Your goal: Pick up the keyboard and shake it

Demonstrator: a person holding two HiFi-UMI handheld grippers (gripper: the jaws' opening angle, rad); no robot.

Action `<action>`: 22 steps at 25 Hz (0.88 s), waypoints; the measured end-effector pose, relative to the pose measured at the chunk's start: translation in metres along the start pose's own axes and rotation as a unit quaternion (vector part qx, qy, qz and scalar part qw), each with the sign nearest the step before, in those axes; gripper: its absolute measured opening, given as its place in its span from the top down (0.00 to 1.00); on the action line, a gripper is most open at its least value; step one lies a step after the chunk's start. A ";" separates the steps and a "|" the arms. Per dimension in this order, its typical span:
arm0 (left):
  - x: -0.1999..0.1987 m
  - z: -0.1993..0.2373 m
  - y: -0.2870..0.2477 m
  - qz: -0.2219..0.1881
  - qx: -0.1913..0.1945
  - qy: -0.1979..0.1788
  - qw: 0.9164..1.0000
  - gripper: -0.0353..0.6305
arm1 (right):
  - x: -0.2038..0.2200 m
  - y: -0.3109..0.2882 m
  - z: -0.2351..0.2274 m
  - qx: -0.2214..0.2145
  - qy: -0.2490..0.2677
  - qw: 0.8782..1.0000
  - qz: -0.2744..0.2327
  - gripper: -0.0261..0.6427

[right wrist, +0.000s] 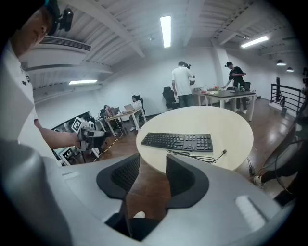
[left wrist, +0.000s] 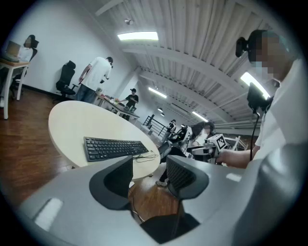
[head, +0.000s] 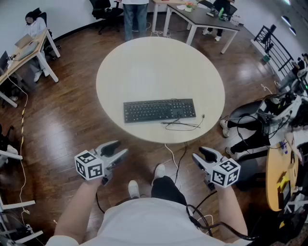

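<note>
A black keyboard [head: 159, 110] lies flat on the near part of the round cream table [head: 159, 62], with its loose cable [head: 183, 126] coiled at the table's front edge. The keyboard [left wrist: 113, 147] shows beyond the left jaws, and the keyboard [right wrist: 177, 141] beyond the right jaws. My left gripper [head: 117, 150] hangs below the table's front left, over the wood floor, open and empty. My right gripper [head: 203, 156] hangs at the front right, also open with nothing between its fingers. Both are well short of the keyboard.
A person stands at the far side of the table [head: 134, 14]. Desks [head: 204, 17] and office chairs stand at the back, another desk [head: 26, 53] at the left. A robot rig with cables [head: 269, 115] crowds the right side. My own shoes [head: 134, 188] show on the floor.
</note>
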State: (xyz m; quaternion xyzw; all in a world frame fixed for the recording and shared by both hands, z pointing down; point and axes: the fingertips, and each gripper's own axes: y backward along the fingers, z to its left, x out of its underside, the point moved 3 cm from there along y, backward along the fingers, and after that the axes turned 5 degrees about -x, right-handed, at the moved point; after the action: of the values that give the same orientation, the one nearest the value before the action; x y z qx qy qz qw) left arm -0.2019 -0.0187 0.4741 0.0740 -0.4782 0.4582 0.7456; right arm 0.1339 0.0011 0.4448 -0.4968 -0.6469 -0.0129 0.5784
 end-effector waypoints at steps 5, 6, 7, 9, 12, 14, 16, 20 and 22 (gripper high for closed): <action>-0.017 0.075 -0.054 0.027 -0.050 0.018 0.998 0.64 | -0.027 -0.043 -0.094 -0.005 -0.012 1.000 0.020 0.69; -0.018 0.090 -0.063 0.035 -0.064 0.027 0.997 0.63 | -0.034 -0.054 -0.111 -0.011 -0.016 0.999 0.025 0.69; -0.018 0.103 -0.071 0.041 -0.078 0.037 0.995 0.63 | -0.040 -0.064 -0.129 -0.018 -0.020 0.999 0.030 0.69; -0.017 0.127 -0.087 0.056 -0.101 0.052 0.992 0.63 | -0.049 -0.083 -0.166 -0.030 -0.031 0.998 0.042 0.69; -0.017 0.155 -0.107 0.080 -0.123 0.070 0.987 0.61 | -0.049 -0.111 -0.218 -0.041 -0.040 0.995 0.077 0.67; -0.022 0.171 -0.118 0.090 -0.135 0.082 0.983 0.59 | -0.049 -0.131 -0.249 -0.045 -0.049 0.993 0.094 0.67; -0.022 0.185 -0.126 0.108 -0.145 0.090 0.979 0.57 | -0.045 -0.147 -0.273 -0.044 -0.065 0.991 0.104 0.67; -0.009 0.205 -0.141 0.148 -0.157 0.107 0.971 0.56 | -0.031 -0.165 -0.302 -0.053 -0.120 0.984 0.122 0.66; -0.004 0.209 -0.140 0.160 -0.156 0.120 0.967 0.56 | -0.025 -0.169 -0.305 -0.057 -0.144 0.979 0.132 0.65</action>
State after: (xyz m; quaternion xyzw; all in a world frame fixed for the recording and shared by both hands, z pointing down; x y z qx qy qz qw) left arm -0.2315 -0.2153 0.6276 -0.1762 -0.4567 0.4963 0.7170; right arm 0.2425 -0.2803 0.6213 -0.6066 -0.6504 0.0989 0.4464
